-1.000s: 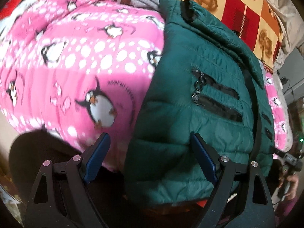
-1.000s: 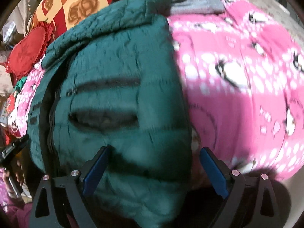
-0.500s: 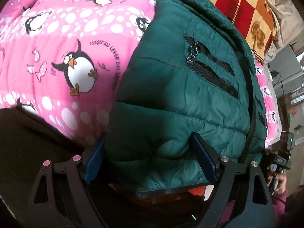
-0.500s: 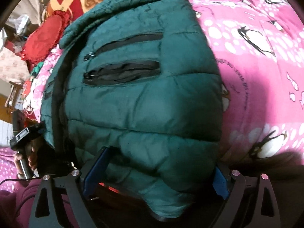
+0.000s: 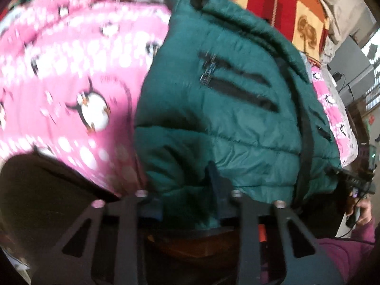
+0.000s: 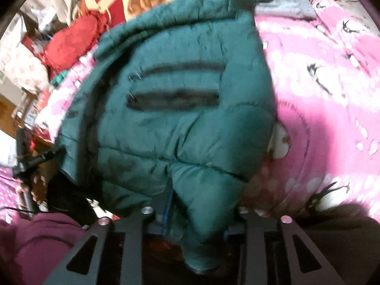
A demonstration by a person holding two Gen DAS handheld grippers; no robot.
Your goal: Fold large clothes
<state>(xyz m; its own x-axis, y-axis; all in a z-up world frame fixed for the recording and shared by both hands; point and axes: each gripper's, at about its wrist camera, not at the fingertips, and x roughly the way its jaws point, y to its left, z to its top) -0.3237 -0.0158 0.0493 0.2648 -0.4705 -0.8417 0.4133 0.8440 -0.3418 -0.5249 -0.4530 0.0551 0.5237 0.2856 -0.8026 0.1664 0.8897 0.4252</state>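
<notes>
A dark green puffer jacket with two black zip pockets lies on a pink penguin blanket. In the left wrist view my left gripper is shut on a bunched fold of the jacket's near hem. In the right wrist view the same jacket fills the middle, and my right gripper is shut on the hem at its near edge. The fabric hides most of the fingers. Both views are blurred by motion.
A grey garment lies beyond the jacket's collar. A red and yellow checked cover and a red cushion lie at the far side. The blanket drops off at its near edge.
Both grippers were open around the jacket's hem; now both have shut on it, and the fabric is bunched between the fingers. The views have shifted and blurred.
</notes>
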